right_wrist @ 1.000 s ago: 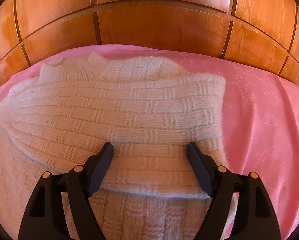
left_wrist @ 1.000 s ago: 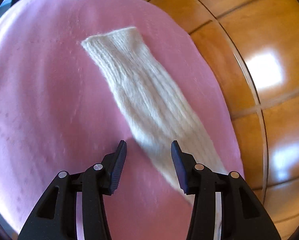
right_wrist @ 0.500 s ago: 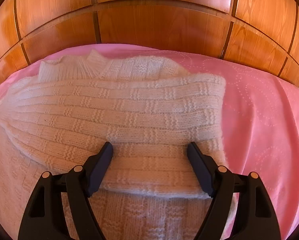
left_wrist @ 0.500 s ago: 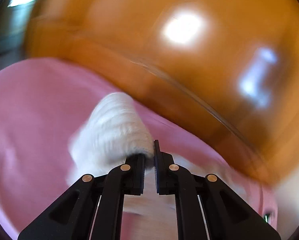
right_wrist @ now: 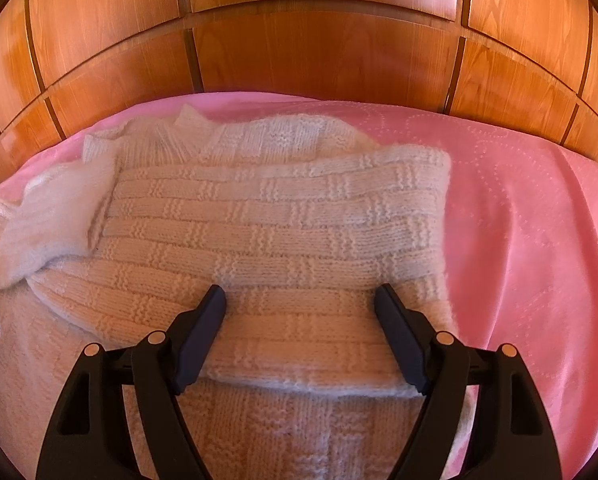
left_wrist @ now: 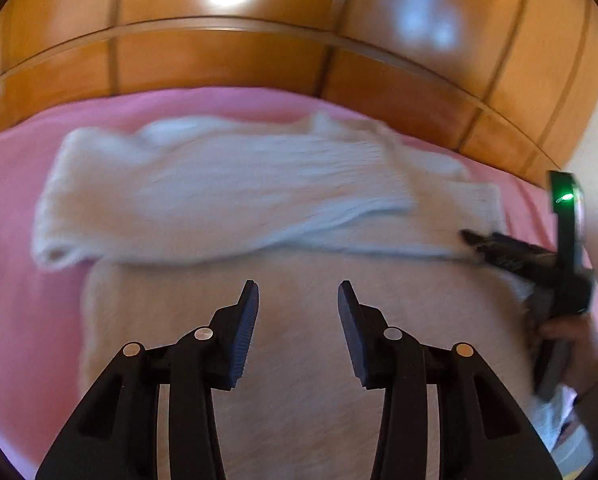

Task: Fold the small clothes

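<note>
Opening left hand-held gripper [left_wrist: 297, 294] empty, right hand-held gripper [right_wrist: 300, 298] spread, blurred white sweater [left_wrist: 227, 196] hem cut off.

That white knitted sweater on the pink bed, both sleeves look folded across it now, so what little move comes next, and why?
Probably lower the left gripper, its jaws opening with nothing between them, toward the sweater body below the sleeves. Both sleeves already lie across the chest; the lower body is still unfolded, and the right gripper hovers open over it.

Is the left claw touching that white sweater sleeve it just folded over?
Apart. In the left wrist view the left claw is opening with nothing between its jaws; the sleeve lies beyond its tips.
</note>
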Available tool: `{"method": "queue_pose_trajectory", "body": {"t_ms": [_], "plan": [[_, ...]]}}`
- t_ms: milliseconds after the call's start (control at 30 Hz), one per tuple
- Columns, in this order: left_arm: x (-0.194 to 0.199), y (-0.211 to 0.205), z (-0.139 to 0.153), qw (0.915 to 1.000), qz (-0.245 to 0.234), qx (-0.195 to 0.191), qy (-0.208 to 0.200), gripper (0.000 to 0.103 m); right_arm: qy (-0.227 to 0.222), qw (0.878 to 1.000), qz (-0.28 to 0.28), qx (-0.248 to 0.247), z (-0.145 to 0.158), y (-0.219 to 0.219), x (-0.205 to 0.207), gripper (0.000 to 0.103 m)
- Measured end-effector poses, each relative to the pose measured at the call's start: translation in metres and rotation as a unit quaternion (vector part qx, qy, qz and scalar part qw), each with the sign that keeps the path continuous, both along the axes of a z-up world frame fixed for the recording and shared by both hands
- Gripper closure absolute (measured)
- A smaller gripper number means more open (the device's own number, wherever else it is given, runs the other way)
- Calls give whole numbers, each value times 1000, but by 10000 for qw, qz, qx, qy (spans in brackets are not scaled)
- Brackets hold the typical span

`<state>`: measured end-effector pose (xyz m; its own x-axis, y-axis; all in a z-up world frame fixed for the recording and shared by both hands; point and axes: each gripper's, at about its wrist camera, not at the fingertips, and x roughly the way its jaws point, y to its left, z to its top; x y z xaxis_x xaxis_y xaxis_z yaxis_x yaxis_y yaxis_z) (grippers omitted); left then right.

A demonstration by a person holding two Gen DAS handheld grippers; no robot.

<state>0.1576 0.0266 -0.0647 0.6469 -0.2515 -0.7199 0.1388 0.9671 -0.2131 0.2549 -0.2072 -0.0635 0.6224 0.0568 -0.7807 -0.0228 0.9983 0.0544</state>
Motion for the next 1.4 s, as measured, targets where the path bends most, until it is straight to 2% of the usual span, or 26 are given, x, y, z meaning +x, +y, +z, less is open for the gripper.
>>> {"method": "queue_pose_trajectory", "body": {"t_ms": [33, 100, 167, 267, 333, 367, 400, 433, 467, 533, 700, 800, 900, 967, 1100, 1167, 1233, 1267, 1300, 1367, 1400], "plan": [[-4, 12, -5, 9998, 160, -85, 76, 63, -22, 9999, -21, 113, 6, 0, -1, 31], [-10, 30, -13, 9987, 403, -212, 220, 63, -130, 9974, 99, 709, 20, 2, -5, 43], [-10, 41, -23, 9972, 514, -444, 324, 63, -86, 9880, 445, 1474, 33, 16, -5, 47], [-6, 42, -26, 9961, 565, -577, 343, 63, 157, 9768, 798, 1982, 35, 44, 8, 52], [-6, 40, -28, 9968, 528, -517, 306, 60, 336, 9742, 894, 2043, 29, 65, 21, 54], [-7, 40, -29, 9969, 531, -503, 278, 60, 443, 9743, 898, 2017, 23, 76, 28, 59], [-7, 37, -29, 9971, 535, -472, 256, 60, 547, 9736, 908, 2021, 19, 84, 34, 70], [-7, 35, -29, 9974, 534, -426, 243, 60, 693, 9738, 936, 1955, 13, 94, 41, 76], [-6, 35, -30, 9974, 540, -424, 241, 59, 725, 9791, 967, 1633, 10, 106, 46, 87], [-7, 36, -31, 9973, 532, -458, 236, 59, 569, 9834, 1060, 1358, 19, 118, 45, 93], [-8, 39, -31, 9967, 547, -565, 218, 59, -436, 9868, 972, 1224, 82, 85, 15, 93], [-9, 37, -31, 9968, 552, -534, 209, 59, -638, 9885, 675, 1197, 95, 47, 6, 93], [-9, 37, -31, 9967, 566, -530, 219, 59, -487, 9919, 200, 1158, 80, 7, 5, 93], [-9, 37, -31, 9967, 566, -528, 237, 59, -194, 9915, -205, 1267, 56, -20, 8, 93], [-9, 38, -25, 9963, 603, -476, 380, 59, 261, 9924, -465, 1111, 19, -35, 1, 93], [-9, 40, -23, 9959, 661, -405, 471, 59, 248, 9933, -573, 971, 13, -37, -4, 93], [-11, 44, -17, 9949, 727, -412, 571, 59, 289, 9917, -621, 1090, 9, -40, -6, 93], [-12, 46, -14, 9945, 730, -474, 590, 59, 327, 9902, -590, 1220, 9, -41, -6, 90], [-13, 48, -10, 9943, 718, -540, 568, 59, 288, 9895, -594, 1286, 11, -43, -7, 82], [-13, 48, 4, 9957, 651, -547, 363, 59, 179, 9900, -590, 1268, 19, -50, -11, 70], [-12, 48, 13, 9965, 612, -531, 222, 59, 91, 9902, -612, 1254, 26, -52, -14, 68]]}}
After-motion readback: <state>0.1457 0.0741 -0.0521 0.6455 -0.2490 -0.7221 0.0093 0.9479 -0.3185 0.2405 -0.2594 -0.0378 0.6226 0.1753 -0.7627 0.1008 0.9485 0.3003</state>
